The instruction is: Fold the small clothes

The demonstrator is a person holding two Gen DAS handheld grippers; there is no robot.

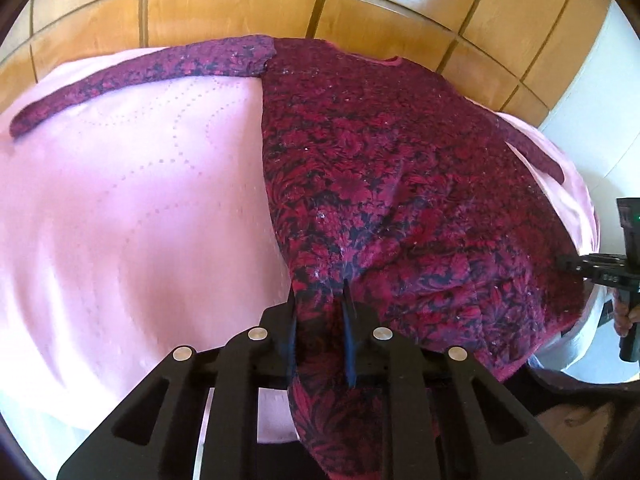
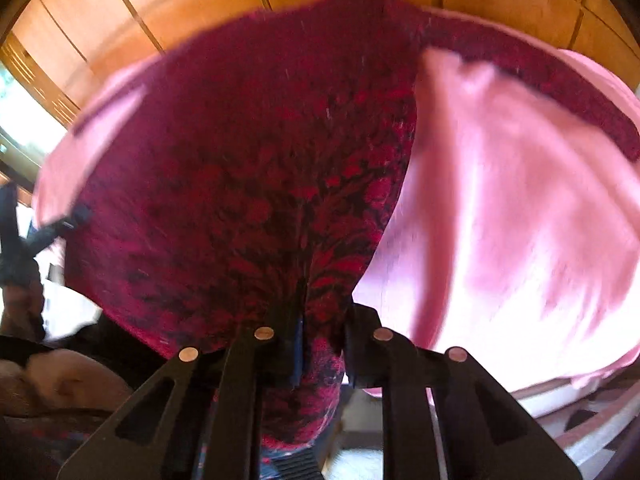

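Observation:
A dark red floral long-sleeved top lies spread on a pink bedspread, one sleeve stretched out to the left. My left gripper is shut on the top's near hem corner. My right gripper is shut on the other hem corner of the same top. The right gripper also shows in the left wrist view at the far right edge of the hem. The left gripper shows at the left edge of the right wrist view. The right wrist view is blurred.
A wooden panelled wall stands behind the bed. A white wall is at the right. The bed's near edge drops to a patterned floor at the lower right of the right wrist view.

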